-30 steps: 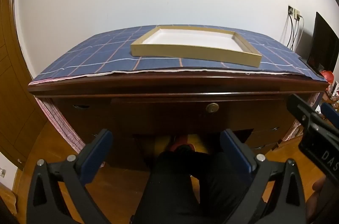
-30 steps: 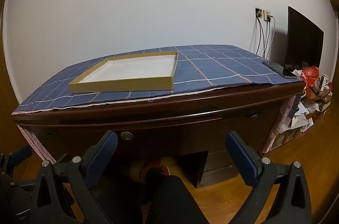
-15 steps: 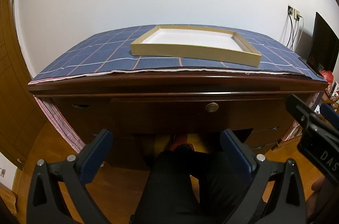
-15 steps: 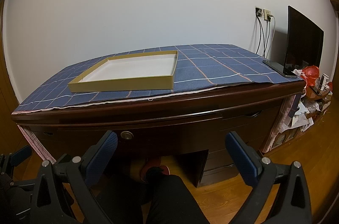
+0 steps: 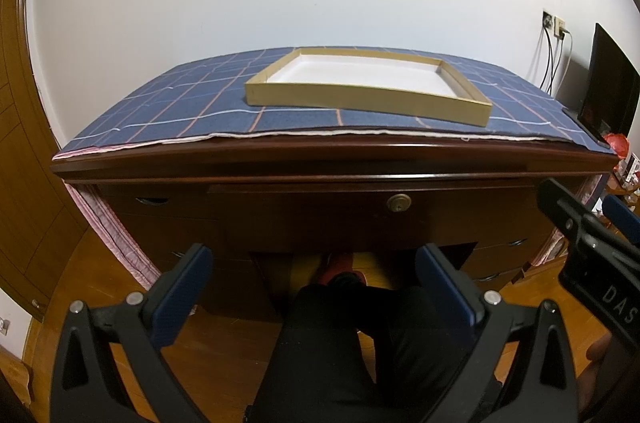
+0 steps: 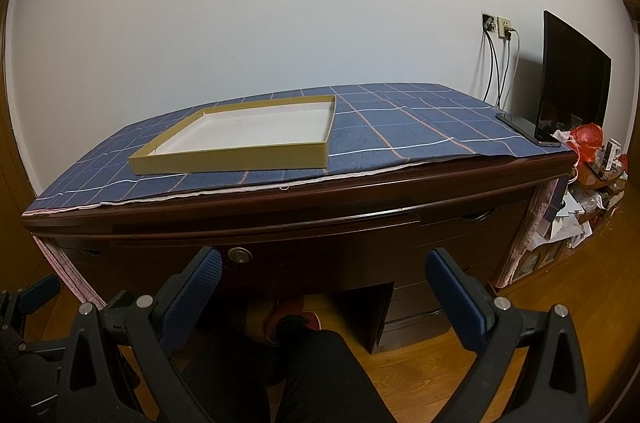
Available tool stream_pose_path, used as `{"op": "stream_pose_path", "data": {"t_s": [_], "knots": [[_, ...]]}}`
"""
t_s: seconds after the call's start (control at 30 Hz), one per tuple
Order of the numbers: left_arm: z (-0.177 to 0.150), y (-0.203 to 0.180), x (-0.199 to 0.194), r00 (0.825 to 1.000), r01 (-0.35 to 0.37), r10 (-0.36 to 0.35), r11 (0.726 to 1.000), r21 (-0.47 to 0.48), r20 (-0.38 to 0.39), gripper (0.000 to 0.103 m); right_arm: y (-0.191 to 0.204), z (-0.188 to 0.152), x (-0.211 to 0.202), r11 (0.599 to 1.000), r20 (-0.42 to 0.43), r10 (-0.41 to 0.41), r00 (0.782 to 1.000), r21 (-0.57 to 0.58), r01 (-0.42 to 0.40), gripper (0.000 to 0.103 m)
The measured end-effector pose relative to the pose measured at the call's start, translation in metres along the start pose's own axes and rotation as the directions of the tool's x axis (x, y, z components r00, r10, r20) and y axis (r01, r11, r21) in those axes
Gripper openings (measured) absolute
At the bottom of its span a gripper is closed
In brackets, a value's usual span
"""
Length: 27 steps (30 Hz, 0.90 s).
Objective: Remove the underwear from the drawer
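The jaws of the left gripper [image 5: 314, 273] are spread wide, and nothing is held between its blue pads [image 5: 188, 287]. The jaws of the right gripper [image 6: 324, 283] are spread wide too, with nothing held between them. Both grippers are kept in the air in front of a dark wooden desk [image 6: 304, 199], apart from it. A person's legs in black trousers [image 5: 352, 355] are seen below the left gripper, and a red shoe [image 6: 296, 317] is seen under the desk. The middle drawer [image 5: 360, 211] is seen shut, just past the pads, with a round brass lock [image 5: 399, 203] on its front. No underwear can be seen in either view, and what lies inside the shut drawer cannot be told. More shut drawers [image 6: 464, 231] are seen on the right side of the desk. The desk top is covered by a blue checked cloth [image 6: 400, 127]. A flat gold box lid [image 6: 240, 139] with a white inside is laid on the cloth, and nothing is seen in it. A dark phone [image 6: 528, 129] is laid at the far right edge of the cloth, next to a black screen [image 6: 572, 79]. Cables [image 6: 500, 63] are plugged into the white wall behind. A red bag [image 6: 588, 139] and other small things are piled past the right end of the desk.
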<state>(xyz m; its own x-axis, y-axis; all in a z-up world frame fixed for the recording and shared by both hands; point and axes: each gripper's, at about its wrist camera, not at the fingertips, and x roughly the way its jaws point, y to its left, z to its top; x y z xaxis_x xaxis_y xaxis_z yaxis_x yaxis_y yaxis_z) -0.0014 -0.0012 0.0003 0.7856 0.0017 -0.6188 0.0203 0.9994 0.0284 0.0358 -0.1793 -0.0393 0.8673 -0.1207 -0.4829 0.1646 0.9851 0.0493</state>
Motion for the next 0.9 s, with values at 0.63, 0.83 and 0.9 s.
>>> {"op": "stream_pose_path", "data": {"t_s": [0.63,0.83,0.9], "knots": [[0.002,-0.005,0.001,1.000,-0.001,0.001,1.000,-0.002,-0.001,0.103,-0.001,0.000,0.001,1.000,-0.003,0.002,1.000,0.002,-0.002,0.103],[0.003,0.003,0.004,1.000,-0.011,0.011,1.000,-0.018,0.000,0.103,-0.005,0.000,0.007,1.000,-0.013,-0.003,1.000,0.016,0.003,0.103],[0.004,0.007,0.007,1.000,-0.022,0.022,0.999,-0.024,0.003,0.103,-0.010,0.000,0.010,0.999,-0.020,-0.002,1.000,0.033,0.003,0.103]]}}
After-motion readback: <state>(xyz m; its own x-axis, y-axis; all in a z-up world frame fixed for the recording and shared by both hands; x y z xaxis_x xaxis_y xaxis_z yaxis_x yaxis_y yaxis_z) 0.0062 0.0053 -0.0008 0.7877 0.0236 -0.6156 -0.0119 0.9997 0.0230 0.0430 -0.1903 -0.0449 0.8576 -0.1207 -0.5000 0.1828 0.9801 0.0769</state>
